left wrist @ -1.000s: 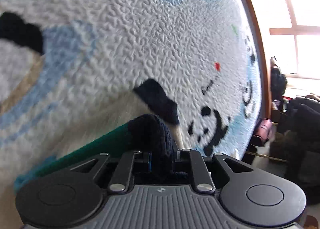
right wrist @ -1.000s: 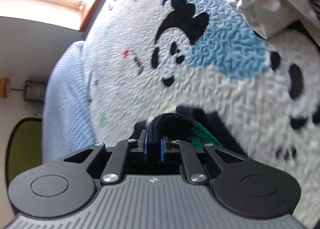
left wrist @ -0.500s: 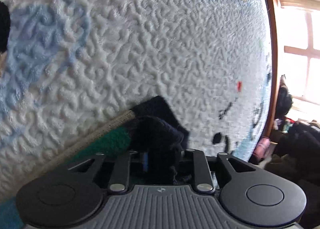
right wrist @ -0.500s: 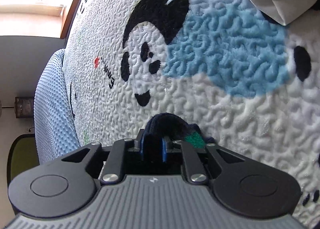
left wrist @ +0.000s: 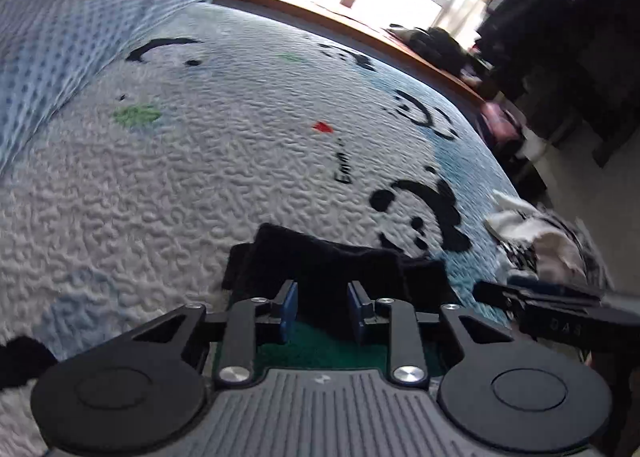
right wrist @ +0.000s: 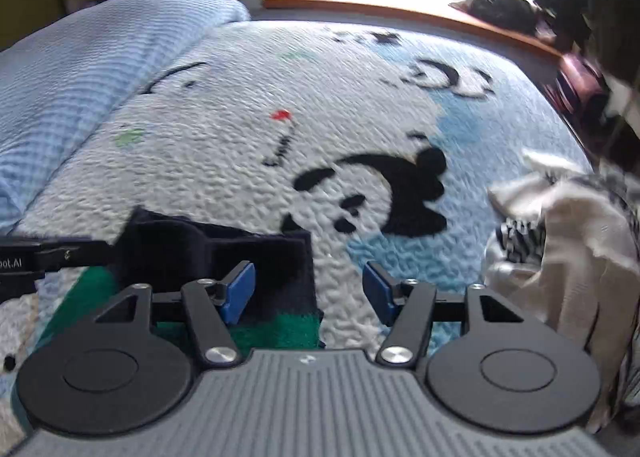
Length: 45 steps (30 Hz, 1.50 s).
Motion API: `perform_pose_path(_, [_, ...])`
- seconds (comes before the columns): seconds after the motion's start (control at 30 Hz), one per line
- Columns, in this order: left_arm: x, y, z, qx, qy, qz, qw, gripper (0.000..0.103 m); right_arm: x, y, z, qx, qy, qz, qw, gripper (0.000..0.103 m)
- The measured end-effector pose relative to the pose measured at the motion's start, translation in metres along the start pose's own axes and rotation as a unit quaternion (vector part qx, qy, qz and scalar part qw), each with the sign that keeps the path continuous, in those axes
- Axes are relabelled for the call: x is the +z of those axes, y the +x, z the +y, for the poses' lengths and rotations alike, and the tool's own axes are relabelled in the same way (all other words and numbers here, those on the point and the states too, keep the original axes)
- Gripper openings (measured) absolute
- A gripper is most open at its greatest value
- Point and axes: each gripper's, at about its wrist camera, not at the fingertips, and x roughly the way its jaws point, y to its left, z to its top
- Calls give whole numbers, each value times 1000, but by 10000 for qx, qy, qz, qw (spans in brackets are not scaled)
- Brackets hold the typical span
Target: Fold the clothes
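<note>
Pillow (right wrist: 80, 57), pale blue and waffle-textured, lies at the far left of the panda blanket (right wrist: 240, 161) that covers the bed. On that blanket, nearer the middle, lies the dark navy and green garment (right wrist: 224, 253), folded flat. The left gripper (left wrist: 322, 307) hangs over the garment's navy edge, its blue pads (left wrist: 289, 309) a little apart and closing, the cloth under the gap and no pad pressing it. The right gripper (right wrist: 310, 291) sits at the garment's right edge, jaws opening wide, one pad (right wrist: 240, 289) over the cloth, the other over bare blanket. Further right on the blanket, a heap of pale clothes (right wrist: 568, 241).
</note>
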Motion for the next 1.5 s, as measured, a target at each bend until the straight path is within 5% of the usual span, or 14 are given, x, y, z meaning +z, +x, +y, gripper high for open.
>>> perform_pose_path(0.07, [-2,16,9,473,62,-162,9987,30,-1,15,-12,286,654,60,9974,52])
perform_pose_path(0.17, [1,35,8,824,591,-5,9948,31,-5,35,-10,28,492,102,9987,48])
perform_pose_path(0.23, [1,49,7,898,733,124,9932,30,-7,48,-9,145,403,207,9989,29])
perform_pose_path(0.27, [0,56,5,911,864,201,9919,23,-9,51,-8,316,410,251,9983,6])
perform_pose_path(0.37, [-4,61,0,1066,1141,161,9876,8,-11,48,-9,405,358,102,9985,5])
perform_pose_path(0.5, [-2,52,24,1374,419,19,9896,5,-7,41,-47,553,1145,-25,9919,0])
perform_pose_path(0.6, [-9,59,28,1534,420,9,9873,5,-15,54,-69,133,1490,90,9887,0])
perform_pose_path(0.77, [1,53,30,1293,393,11,9908,6,-26,51,-62,374,1313,106,9906,1])
perform_pose_path(0.97, [25,6,32,996,397,170,9941,30,-5,-5,-34,464,515,39,9976,10])
perform_pose_path(1.1, [0,-47,5,1142,774,345,9898,48,-22,-53,-6,915,210,183,9954,45])
perform_pose_path(1.27, [-61,-105,-18,811,914,559,9909,43,-73,-100,21,1237,-51,237,9920,37])
perform_pose_path(1.37, [-94,-102,-21,811,891,685,9903,21,-98,-94,23,935,-131,436,9946,34])
perform_pose_path(1.5, [-126,-84,-14,995,897,749,9882,15,-126,-69,9,516,179,709,9960,23])
